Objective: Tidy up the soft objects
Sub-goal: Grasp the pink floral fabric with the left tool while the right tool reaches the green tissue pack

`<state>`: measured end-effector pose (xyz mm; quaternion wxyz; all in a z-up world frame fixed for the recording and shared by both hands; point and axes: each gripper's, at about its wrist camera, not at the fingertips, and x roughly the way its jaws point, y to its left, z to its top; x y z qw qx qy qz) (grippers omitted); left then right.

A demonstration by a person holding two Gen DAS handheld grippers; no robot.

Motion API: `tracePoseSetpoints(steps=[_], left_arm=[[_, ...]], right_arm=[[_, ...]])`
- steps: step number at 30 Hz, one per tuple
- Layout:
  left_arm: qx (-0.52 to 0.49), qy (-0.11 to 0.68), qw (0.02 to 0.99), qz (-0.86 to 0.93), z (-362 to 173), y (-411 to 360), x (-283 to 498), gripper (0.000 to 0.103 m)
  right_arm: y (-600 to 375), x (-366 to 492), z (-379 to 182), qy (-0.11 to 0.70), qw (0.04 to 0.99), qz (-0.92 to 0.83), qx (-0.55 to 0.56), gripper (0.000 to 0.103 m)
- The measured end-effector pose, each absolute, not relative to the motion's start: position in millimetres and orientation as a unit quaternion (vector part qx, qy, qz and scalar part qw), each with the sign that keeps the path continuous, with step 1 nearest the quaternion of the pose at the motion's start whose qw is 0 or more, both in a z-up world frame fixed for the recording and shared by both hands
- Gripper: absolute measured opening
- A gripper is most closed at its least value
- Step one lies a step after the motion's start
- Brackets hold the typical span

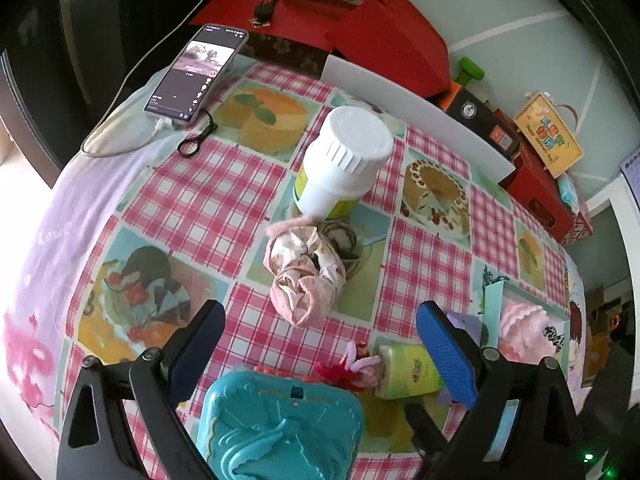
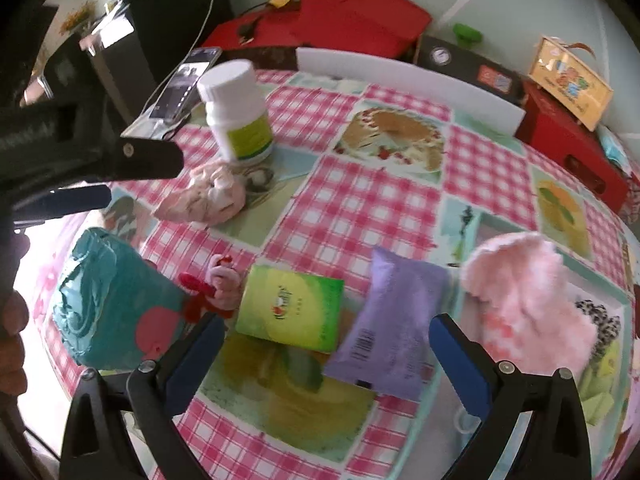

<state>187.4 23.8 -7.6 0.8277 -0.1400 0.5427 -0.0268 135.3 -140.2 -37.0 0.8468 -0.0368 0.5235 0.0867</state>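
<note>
With the left gripper [image 1: 320,344] and right gripper [image 2: 326,346] both hanging open and empty, nothing is looking sorted yet: the rolled pink socks [image 1: 306,272], fluffy pink cloth [image 2: 532,300] and purple packet [image 2: 394,320] are lying scattered across the counter [image 1: 240,184].

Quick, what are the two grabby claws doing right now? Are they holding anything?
Left gripper: open, holding nothing, above the pink sock bundle.
Right gripper: open, holding nothing, above the purple packet.
</note>
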Motion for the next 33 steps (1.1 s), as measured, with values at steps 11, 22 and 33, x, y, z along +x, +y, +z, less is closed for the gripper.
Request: tracePoseSetpoints(steps=[11, 22, 33], left_arm=[[-0.141, 0.56, 0.816, -0.018, -15, 24, 190, 0.096], [-0.129, 0.568, 0.812, -0.024, -20, 14, 194, 0.096], [-0.122, 0.573, 0.81, -0.019, -26, 7, 202, 0.096]], right_arm=[[-132, 144, -56, 0.537, 0.838, 0.096, -0.035, 0.094], [-130, 149, -60, 0.53, 0.84, 0.104, -0.055, 0.082], [-143, 162, -58, 0.525, 0.843, 0.112, -0.014, 0.07]])
